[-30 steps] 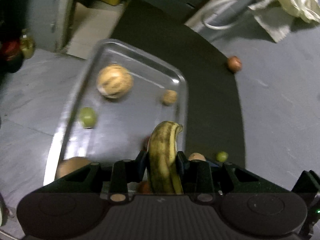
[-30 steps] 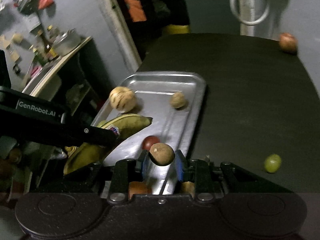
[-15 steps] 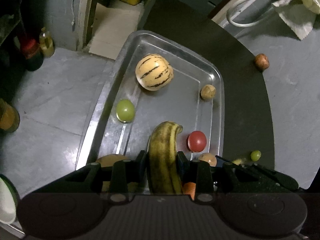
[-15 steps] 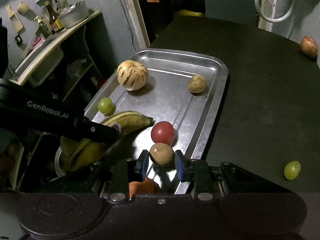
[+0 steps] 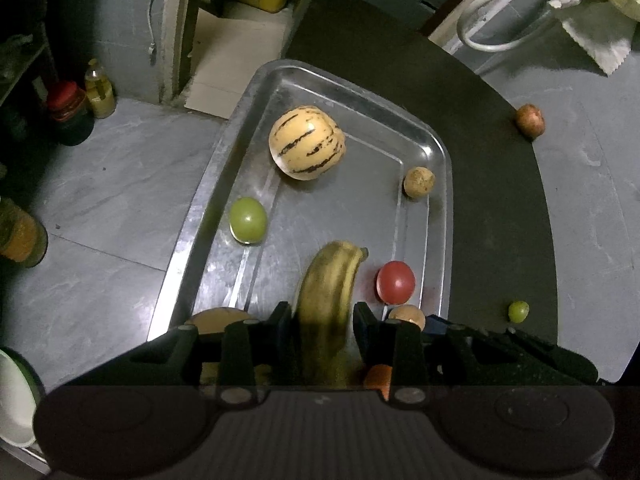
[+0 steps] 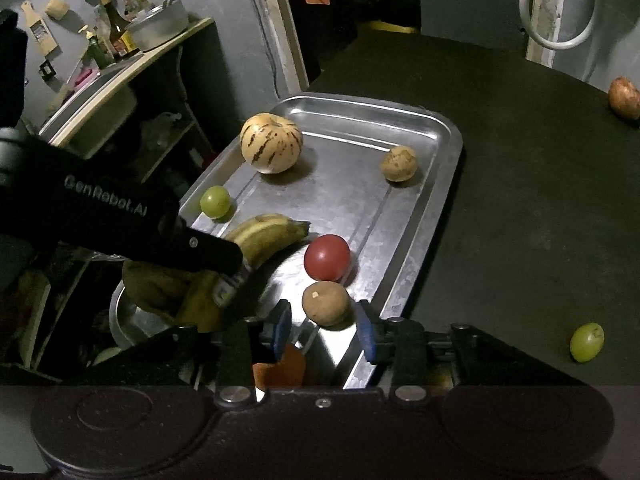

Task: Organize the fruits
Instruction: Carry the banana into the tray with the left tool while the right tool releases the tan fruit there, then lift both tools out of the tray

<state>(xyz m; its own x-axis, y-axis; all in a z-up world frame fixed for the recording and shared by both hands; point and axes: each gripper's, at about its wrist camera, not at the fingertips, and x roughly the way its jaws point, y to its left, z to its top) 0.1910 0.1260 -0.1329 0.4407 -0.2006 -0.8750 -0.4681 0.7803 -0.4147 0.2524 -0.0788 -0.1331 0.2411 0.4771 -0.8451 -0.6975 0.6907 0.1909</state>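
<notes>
Drop-off step. Right gripper (image 6: 323, 322) opening, brown fruit (image 6: 326, 303) loose between jaws on tray (image 6: 436, 216). Left gripper (image 5: 324, 320) opening around banana (image 5: 326, 300) over tray. Next: lift clear, fetch grape (image 6: 587, 342) from worktop (image 6: 520, 200).

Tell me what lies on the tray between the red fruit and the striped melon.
Nothing: in the right wrist view the tray floor is bare between the red fruit and the striped melon; the banana tip sits just beside that line.

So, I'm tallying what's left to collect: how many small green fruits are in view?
2: one green fruit sits on the tray by its left rim; the other lies off the tray on the dark table.
</notes>
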